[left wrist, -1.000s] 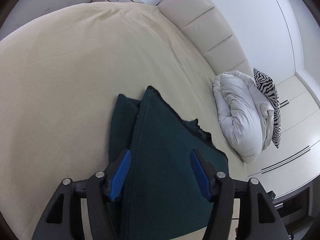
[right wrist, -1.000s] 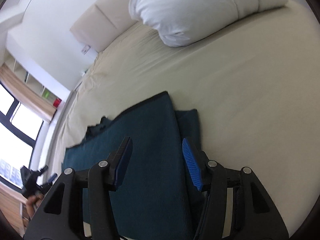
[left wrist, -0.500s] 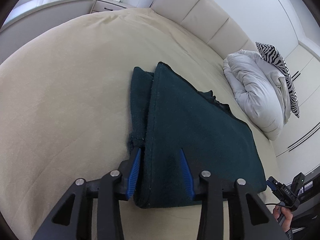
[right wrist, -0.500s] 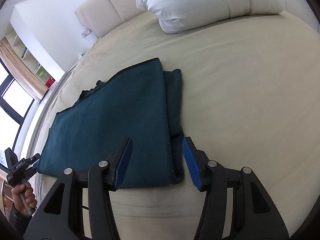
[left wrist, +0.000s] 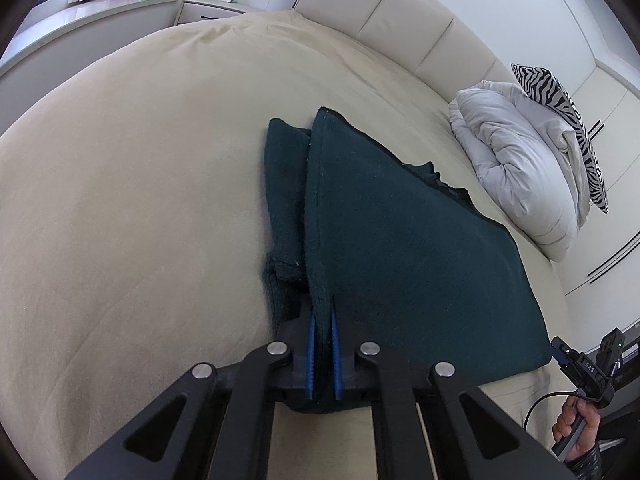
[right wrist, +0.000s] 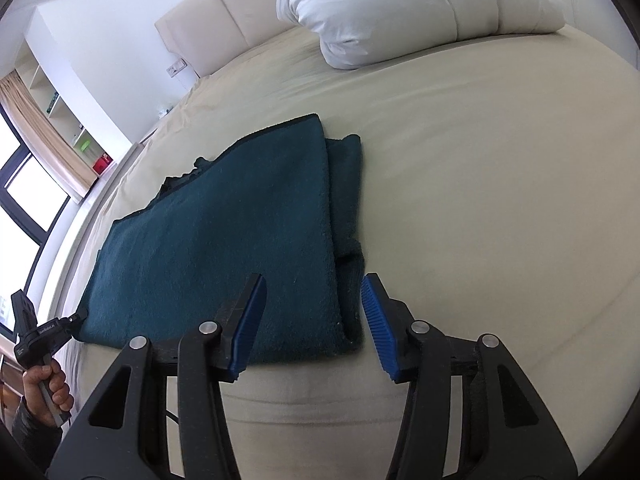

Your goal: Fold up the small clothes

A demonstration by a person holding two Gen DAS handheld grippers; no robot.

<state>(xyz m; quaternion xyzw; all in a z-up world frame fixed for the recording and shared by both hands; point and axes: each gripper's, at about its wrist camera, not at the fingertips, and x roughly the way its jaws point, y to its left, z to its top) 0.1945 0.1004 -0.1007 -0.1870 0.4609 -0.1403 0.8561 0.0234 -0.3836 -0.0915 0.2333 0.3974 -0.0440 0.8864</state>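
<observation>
pinching a fold at the near corner of the dark teal garment [left wrist: 400, 248], the left gripper [left wrist: 322, 312] has its blue pads drawn almost together with only a thin ridge of the cloth between them. the right gripper [right wrist: 314, 300] is at the garment's other near corner; its jaws stand moderately apart and are closing, with the doubled side edge of the cloth lying between the blue fingers [right wrist: 376, 320], which are not yet pressing on it. the left finger sits over the flat top layer and the right finger is just beside the outer rolled edge, above the sheet.

the garment lies folded and flat on a cream bed sheet [left wrist: 140, 180], a narrower under-layer showing along one side and a ragged dark edge at the far end. a white rolled duvet [left wrist: 516, 168] lies well apart from it toward the padded headboard [left wrist: 400, 12], with a zebra-striped pillow [left wrist: 568, 120] leaning against the duvet. from each wrist view the person's other hand [right wrist: 44, 388] shows at the frame edge, holding its gripper's handle. nothing lies between either gripper and the cloth.
</observation>
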